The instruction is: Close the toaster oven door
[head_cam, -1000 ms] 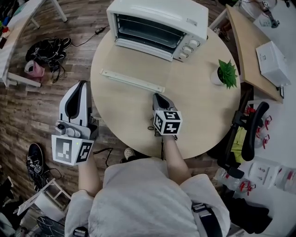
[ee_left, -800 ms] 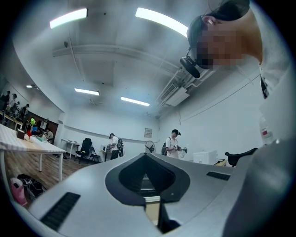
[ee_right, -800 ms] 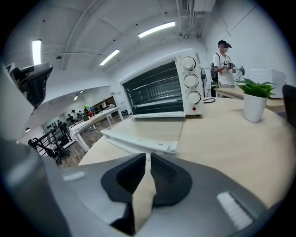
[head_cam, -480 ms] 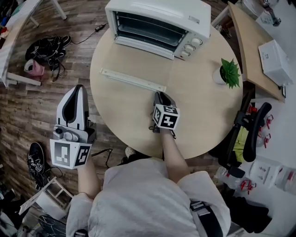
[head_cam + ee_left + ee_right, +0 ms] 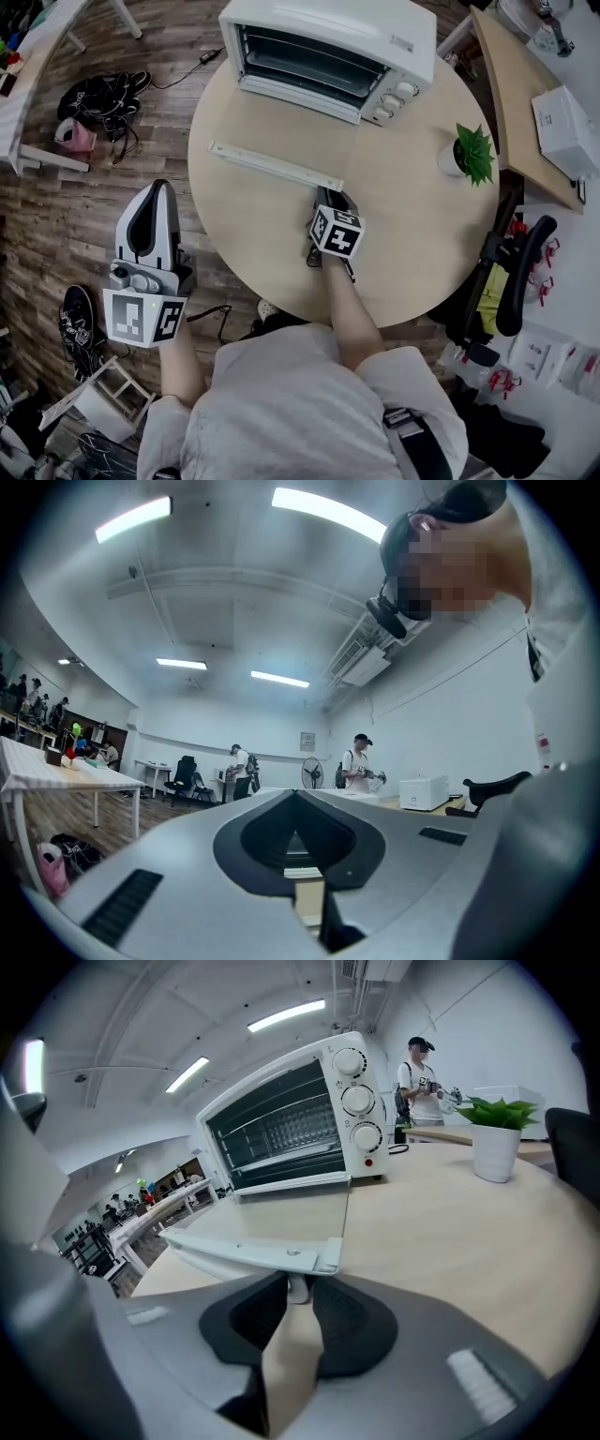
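Arm point(image 5: 343, 302) stretched forward, right tongs point(image 5: 328, 194) seemingly pinch the door handle point(image 5: 246, 1252); left tongs point(image 5: 162, 186) hover beside the table point(image 5: 412, 225), pressed together

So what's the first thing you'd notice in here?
The white toaster oven at the round table's far edge, its door dropped flat open. Then the right gripper, its tips pinching the right end of the door's handle, while the left gripper hangs off the table's left side over the floor.
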The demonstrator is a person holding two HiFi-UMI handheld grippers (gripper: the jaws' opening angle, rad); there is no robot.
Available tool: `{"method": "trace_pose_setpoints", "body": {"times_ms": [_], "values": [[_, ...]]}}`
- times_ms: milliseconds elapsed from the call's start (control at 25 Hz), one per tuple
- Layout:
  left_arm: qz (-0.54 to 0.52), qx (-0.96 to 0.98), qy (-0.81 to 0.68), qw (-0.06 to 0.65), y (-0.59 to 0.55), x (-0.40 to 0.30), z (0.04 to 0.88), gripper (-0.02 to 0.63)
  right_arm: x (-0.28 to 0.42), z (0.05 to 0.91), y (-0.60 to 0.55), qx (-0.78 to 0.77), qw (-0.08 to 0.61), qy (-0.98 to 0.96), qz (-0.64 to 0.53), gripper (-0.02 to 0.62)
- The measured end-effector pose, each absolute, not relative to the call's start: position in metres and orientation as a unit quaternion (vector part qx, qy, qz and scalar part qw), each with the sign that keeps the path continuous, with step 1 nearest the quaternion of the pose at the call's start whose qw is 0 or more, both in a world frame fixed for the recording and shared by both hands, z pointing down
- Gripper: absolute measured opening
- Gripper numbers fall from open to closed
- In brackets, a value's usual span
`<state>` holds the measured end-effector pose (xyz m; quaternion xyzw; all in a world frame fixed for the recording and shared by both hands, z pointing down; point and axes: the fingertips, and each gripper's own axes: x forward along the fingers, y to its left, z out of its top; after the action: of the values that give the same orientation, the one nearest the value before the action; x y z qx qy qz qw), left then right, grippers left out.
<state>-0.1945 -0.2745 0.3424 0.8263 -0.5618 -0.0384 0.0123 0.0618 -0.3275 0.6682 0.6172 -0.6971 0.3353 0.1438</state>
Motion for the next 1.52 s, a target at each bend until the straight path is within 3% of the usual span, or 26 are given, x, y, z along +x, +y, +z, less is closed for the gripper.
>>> {"method": "trace_pose_setpoints", "body": {"times_ms": [1520], "values": [[-0.06, 0.837, -0.544, -0.013, -0.222, -0.196, 0.313, 0.006, 0.073, 0.531, -0.363, 0.654, 0.117, -0.716, 0.215, 0.08]]}}
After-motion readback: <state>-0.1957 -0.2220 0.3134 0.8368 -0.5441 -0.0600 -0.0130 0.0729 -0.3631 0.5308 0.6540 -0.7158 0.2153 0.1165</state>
